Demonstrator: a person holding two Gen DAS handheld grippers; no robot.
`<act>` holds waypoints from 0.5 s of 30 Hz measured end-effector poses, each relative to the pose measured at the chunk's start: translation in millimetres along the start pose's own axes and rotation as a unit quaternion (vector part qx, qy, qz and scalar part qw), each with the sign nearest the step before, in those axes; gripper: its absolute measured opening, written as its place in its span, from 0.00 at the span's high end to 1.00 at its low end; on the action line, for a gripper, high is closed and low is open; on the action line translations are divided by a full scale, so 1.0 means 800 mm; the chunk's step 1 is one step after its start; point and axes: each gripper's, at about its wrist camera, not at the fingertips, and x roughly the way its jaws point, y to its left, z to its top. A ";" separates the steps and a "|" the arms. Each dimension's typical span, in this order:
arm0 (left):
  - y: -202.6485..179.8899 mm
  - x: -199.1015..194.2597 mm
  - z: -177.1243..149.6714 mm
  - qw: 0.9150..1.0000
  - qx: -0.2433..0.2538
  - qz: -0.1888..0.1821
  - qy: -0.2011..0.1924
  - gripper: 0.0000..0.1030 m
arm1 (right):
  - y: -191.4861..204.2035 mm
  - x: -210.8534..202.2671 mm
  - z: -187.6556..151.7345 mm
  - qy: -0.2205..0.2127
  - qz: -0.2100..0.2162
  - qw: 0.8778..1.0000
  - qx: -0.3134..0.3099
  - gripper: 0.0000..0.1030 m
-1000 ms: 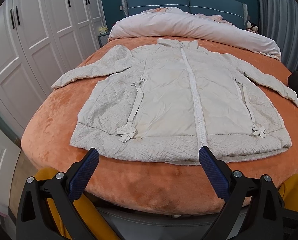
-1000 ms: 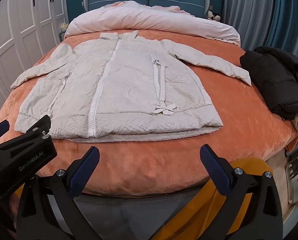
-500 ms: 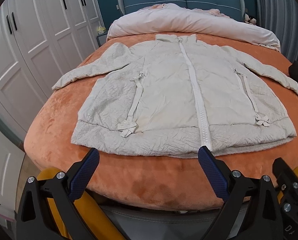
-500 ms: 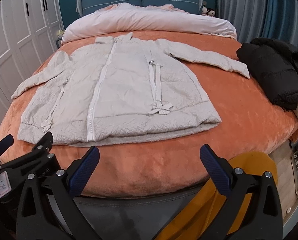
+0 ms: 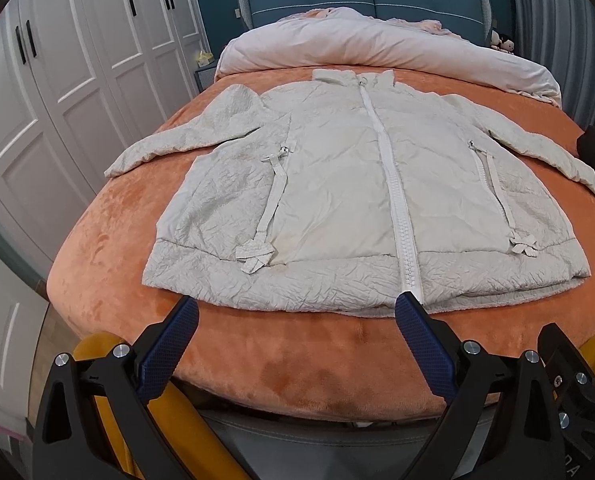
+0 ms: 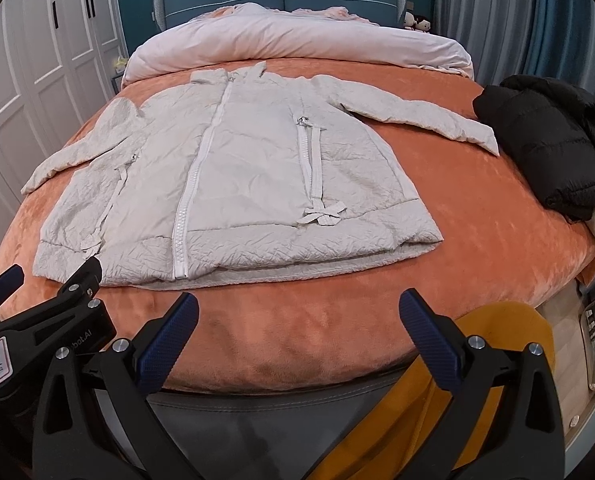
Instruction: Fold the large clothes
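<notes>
The cream jacket [image 5: 361, 200] lies front-up, zipped, sleeves spread on the orange bed [image 5: 109, 248], flattened for folding. I hold my left gripper [image 5: 297, 312] and right gripper [image 6: 297, 308] near its hem, fingers apart, holding nothing.

Both views are evenly and softly lit, moderately bright, with no hard shadows and no glare. Focus is sharp across the centre. Fisheye distortion bends straight lines strongly toward the rim, and black vignette fills the corners at 1, 5, 7 and 11 o'clock.
</notes>
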 end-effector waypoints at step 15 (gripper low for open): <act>0.000 0.001 -0.001 1.000 0.000 0.000 0.001 0.07 | -0.001 0.000 -0.001 0.000 0.000 1.000 0.000 0.05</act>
